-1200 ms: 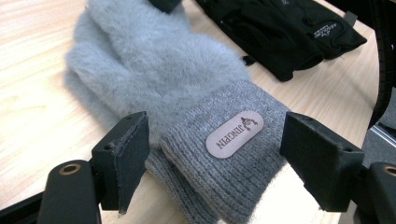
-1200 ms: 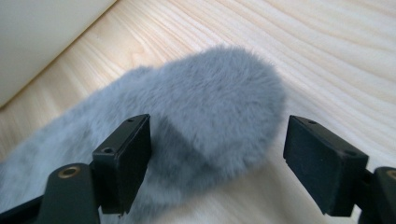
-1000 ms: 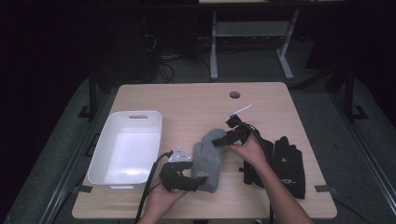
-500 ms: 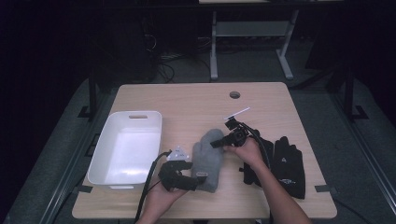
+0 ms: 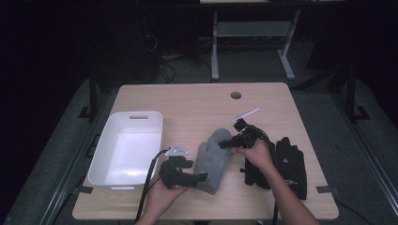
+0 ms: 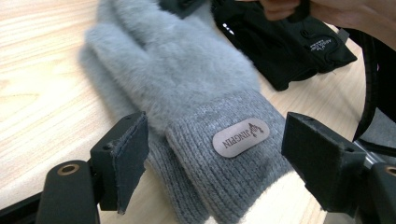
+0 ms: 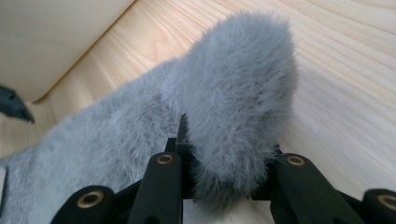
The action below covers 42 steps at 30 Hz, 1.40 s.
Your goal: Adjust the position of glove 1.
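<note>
So there's one fluffy grey mitten [image 5: 213,159] lying flat mid-counter [image 5: 197,103], between one white bin [image 5: 126,150] and a black glove pair [image 5: 291,164]. It looks soft, light and floppy, so pinching a furry end or the knit cuff [image 6: 224,158] seems smartest. The right gripper [image 5: 225,143] has just been closing, and its fingers now pinch the mitten's tip. The left gripper [image 5: 199,177] sits wide, straddling the cuff without squeezing it.

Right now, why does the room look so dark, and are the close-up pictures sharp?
High view: light falls on the table; the surroundings stay near black. Left gripper view: the grey mitten cuff and label are crisp, the far edge soft. Right gripper view: the fur is sharp, the white bin blurred.
</note>
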Motion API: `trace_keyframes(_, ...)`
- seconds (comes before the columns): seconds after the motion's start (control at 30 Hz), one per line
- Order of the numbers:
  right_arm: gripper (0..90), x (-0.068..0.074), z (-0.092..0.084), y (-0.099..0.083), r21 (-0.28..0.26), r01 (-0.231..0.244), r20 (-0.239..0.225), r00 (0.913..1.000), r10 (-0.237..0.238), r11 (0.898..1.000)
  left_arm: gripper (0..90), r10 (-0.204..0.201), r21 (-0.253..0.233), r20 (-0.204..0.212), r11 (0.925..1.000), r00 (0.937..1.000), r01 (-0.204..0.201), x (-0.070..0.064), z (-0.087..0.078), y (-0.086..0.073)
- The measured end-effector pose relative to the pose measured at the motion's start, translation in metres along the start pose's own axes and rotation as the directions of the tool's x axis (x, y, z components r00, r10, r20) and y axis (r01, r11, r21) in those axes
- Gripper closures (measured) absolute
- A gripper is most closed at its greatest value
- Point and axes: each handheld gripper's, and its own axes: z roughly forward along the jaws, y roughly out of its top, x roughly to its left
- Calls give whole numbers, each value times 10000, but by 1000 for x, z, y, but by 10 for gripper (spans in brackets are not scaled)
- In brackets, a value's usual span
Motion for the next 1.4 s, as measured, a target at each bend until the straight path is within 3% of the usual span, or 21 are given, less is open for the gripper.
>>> trace_keyframes(0.13,717,-4,-13,-10,-75,45,248,9997,-43,10000,218,-286,172,115,9994,9995,284,3,6,2)
trace_keyframes(0.27,716,-8,-20,-16,-171,-1,335,9994,6,9999,220,-970,585,421,9938,9944,945,7,15,3)
trace_keyframes(0.5,714,-14,-18,-24,-468,-360,213,9991,371,9983,206,-1976,1483,610,9711,9784,1869,17,31,-3)
trace_keyframes(0.8,711,-15,-17,-28,-597,-491,206,9985,505,9970,196,-2478,1628,992,9595,9637,2299,18,39,-7)
trace_keyframes(0.87,710,-16,-16,-28,-625,-513,176,9985,525,9967,193,-2731,1773,1290,9522,9533,2488,20,43,-8)
trace_keyframes(0.9,710,-16,-16,-28,-625,-545,165,9983,556,9966,192,-3053,1813,1607,9439,9386,2760,22,45,-9)
trace_keyframes(0.97,708,-16,-15,-29,-659,-608,129,9980,618,9960,204,-3046,1843,1710,9441,9370,2732,23,46,-9)
trace_keyframes(1.03,706,-17,-14,-29,-711,-692,53,9975,698,9951,228,-3268,1950,1950,9369,9247,2900,25,47,-9)
trace_keyframes(1.07,706,-17,-14,-29,-707,-756,23,9971,760,9946,244,-3388,2007,2076,9329,9177,2990,26,47,-10)
trace_keyframes(1.1,706,-18,-14,-30,-726,-773,-17,9970,774,9944,266,-3674,2130,2341,9228,9001,3212,29,48,-11)
trace_keyframes(1.13,706,-18,-13,-30,-756,-838,-62,9965,835,9936,331,-3748,2082,2481,9212,8933,3287,30,47,-12)
trace_keyframes(1.2,706,-19,-13,-30,-799,-919,-90,9958,915,9926,390,-3713,2007,2600,9238,8914,3262,32,46,-12)
trace_keyframes(1.27,706,-20,-13,-30,-866,-1028,-206,9946,1014,9909,437,-3602,1810,2678,9298,8936,3206,32,44,-13)
trace_keyframes(1.4,706,-17,-16,-28,-870,-1074,-227,9941,1058,9904,460,-3517,1616,2746,9344,8949,3176,30,41,-14)
